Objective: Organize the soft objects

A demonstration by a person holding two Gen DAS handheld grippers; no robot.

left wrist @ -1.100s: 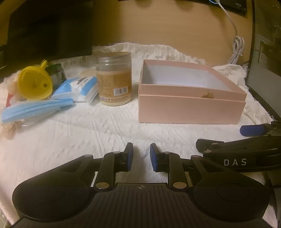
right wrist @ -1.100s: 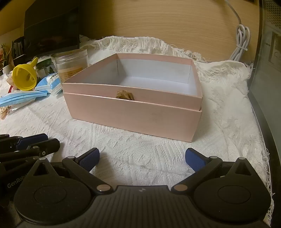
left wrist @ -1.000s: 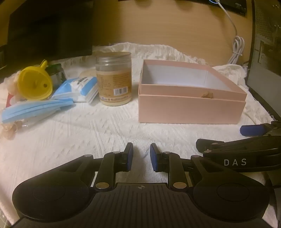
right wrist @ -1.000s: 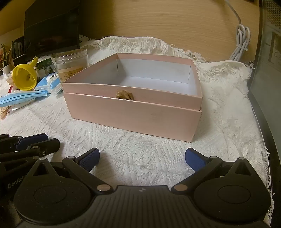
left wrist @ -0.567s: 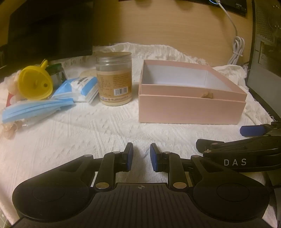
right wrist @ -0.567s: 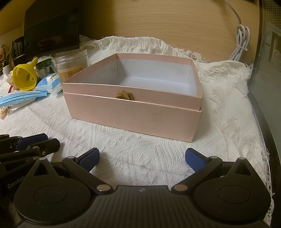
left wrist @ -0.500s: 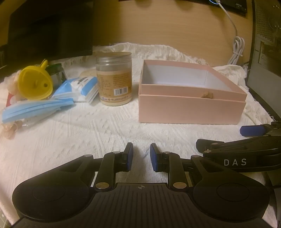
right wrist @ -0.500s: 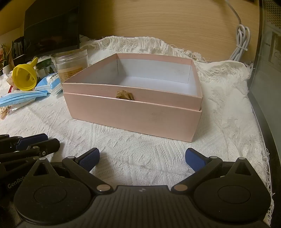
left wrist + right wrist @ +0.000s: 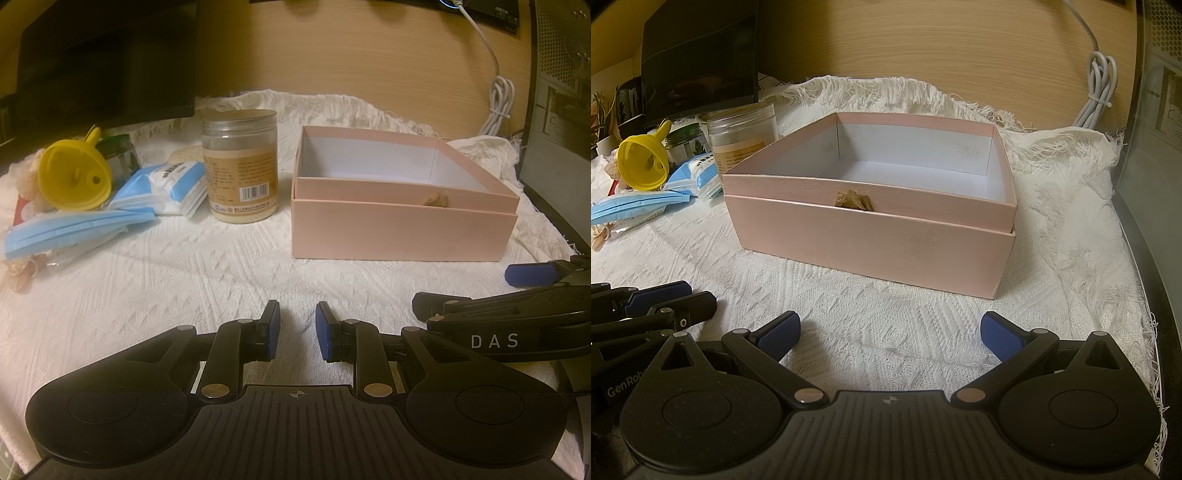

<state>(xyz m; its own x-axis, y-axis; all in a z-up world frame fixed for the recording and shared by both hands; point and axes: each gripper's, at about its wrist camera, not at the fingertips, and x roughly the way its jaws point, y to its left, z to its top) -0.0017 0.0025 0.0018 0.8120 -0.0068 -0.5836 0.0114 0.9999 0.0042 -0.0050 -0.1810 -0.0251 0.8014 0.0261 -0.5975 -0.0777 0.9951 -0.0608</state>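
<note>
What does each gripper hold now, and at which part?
Nothing is held. The left gripper has a narrow empty gap, and the right gripper is wide open.

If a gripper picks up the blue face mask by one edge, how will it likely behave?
The blue face mask looks thin and pleated, lying flat and slightly bunched on the white cloth, so it would probably droop limply. It seems very light. It may be a stack, so layers and an ear loop could separate or trail.

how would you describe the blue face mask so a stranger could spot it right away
Start at the pink box on the white cloth, then look left past the clear jar. The face mask lies flat below the yellow funnel: pale blue and pleated, unlike the glossy wipes packet beside it.
</note>
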